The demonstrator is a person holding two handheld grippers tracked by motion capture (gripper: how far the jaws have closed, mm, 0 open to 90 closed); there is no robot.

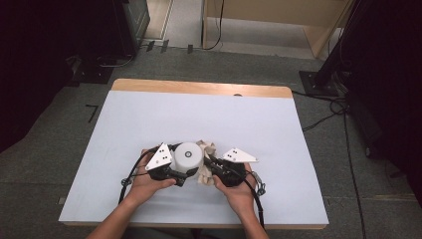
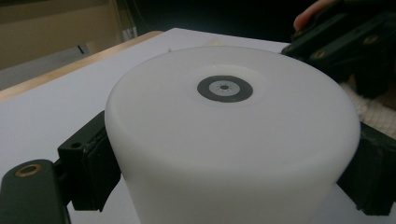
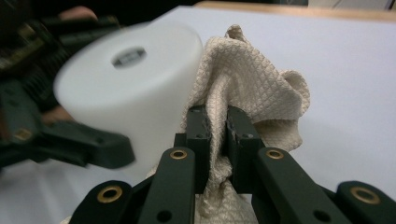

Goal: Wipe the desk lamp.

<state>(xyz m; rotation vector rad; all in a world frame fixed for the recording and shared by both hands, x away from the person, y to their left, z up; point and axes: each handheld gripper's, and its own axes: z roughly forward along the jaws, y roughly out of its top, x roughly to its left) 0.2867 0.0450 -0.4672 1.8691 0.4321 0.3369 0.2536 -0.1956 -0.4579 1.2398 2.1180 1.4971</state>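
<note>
Near the table's (image 1: 124,114) near edge, the left gripper (image 1: 182,175) clamps the white tub (image 1: 188,157) by its sides; just right, the right gripper (image 3: 217,130) pinches the cloth (image 3: 247,79), which touches the tub.

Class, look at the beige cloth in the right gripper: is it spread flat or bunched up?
Bunched up: the cloth rises in crumpled folds, pinched between the right gripper fingers.
</note>
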